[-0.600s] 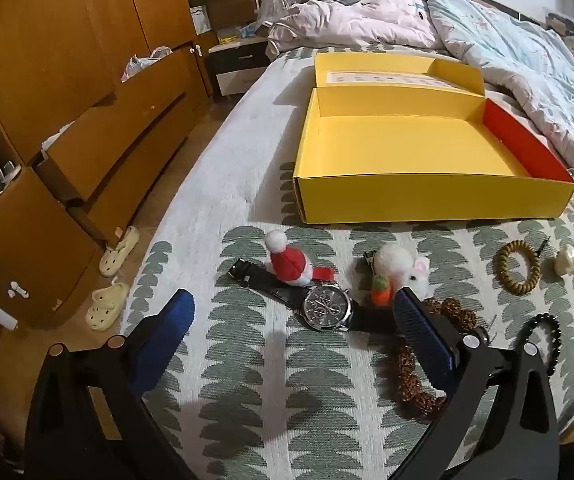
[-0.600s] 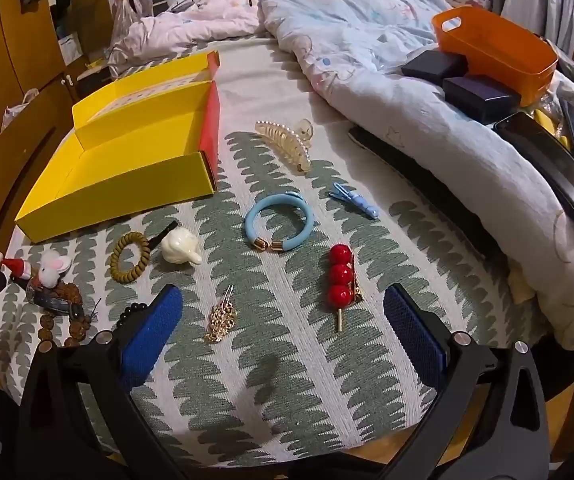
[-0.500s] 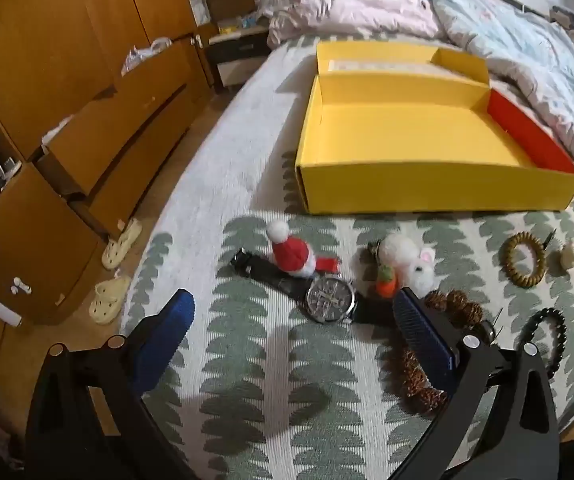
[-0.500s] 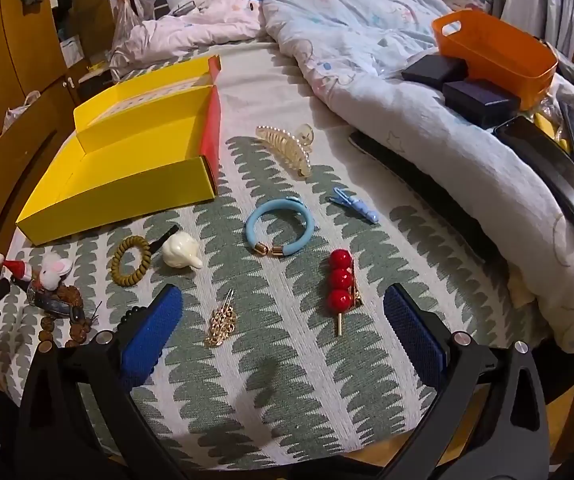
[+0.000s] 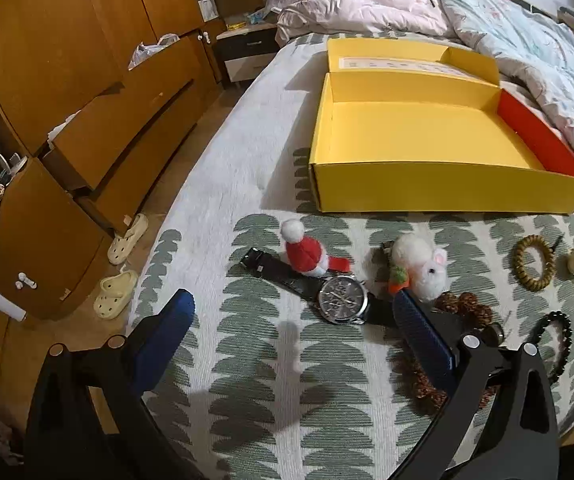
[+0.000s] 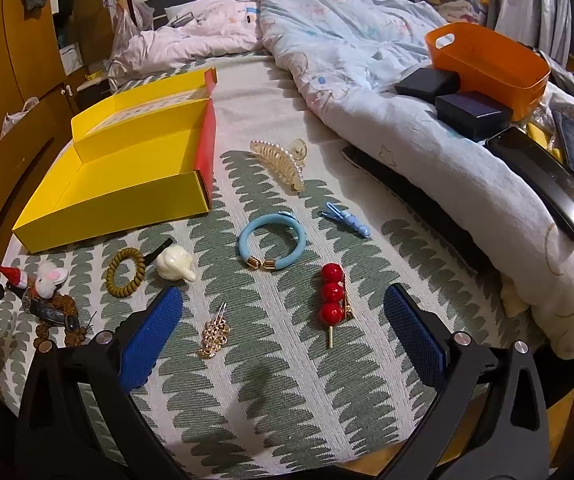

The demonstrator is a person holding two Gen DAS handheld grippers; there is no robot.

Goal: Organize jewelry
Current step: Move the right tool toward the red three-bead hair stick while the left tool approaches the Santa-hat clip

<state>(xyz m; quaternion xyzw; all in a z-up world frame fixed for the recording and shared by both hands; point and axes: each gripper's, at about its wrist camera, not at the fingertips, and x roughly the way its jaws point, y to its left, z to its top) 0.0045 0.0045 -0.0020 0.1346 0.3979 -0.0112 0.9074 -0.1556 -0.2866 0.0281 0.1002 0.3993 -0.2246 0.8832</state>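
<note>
An open yellow box (image 5: 439, 194) (image 6: 127, 204) lies on the bed with nothing inside. In front of it lie a black wristwatch (image 5: 341, 294), a red Santa-hat clip (image 5: 305, 252), a white mouse plush clip (image 5: 423, 266), a brown bead bracelet (image 5: 465, 306) and an olive coil hair tie (image 5: 533, 262) (image 6: 125, 272). My left gripper (image 5: 291, 320) hovers open just short of the watch. My right gripper (image 6: 279, 314) hovers open over a gold chain earring (image 6: 214, 336) and a red ball hairpin (image 6: 331, 298), near a blue bangle (image 6: 273, 246). Both hold nothing.
A pearl claw clip (image 6: 281, 162), a blue clip (image 6: 345, 220) and a cream clip (image 6: 175, 264) lie on the patterned cover. A rumpled quilt (image 6: 407, 120) carries an orange basket (image 6: 487, 60), dark boxes and phones. Wooden drawers (image 5: 87, 120) and slippers (image 5: 117, 288) are left of the bed.
The left gripper's view has edged forward and lower, so the watch and box look closer. The right gripper has barely shifted. Both stay open.
</note>
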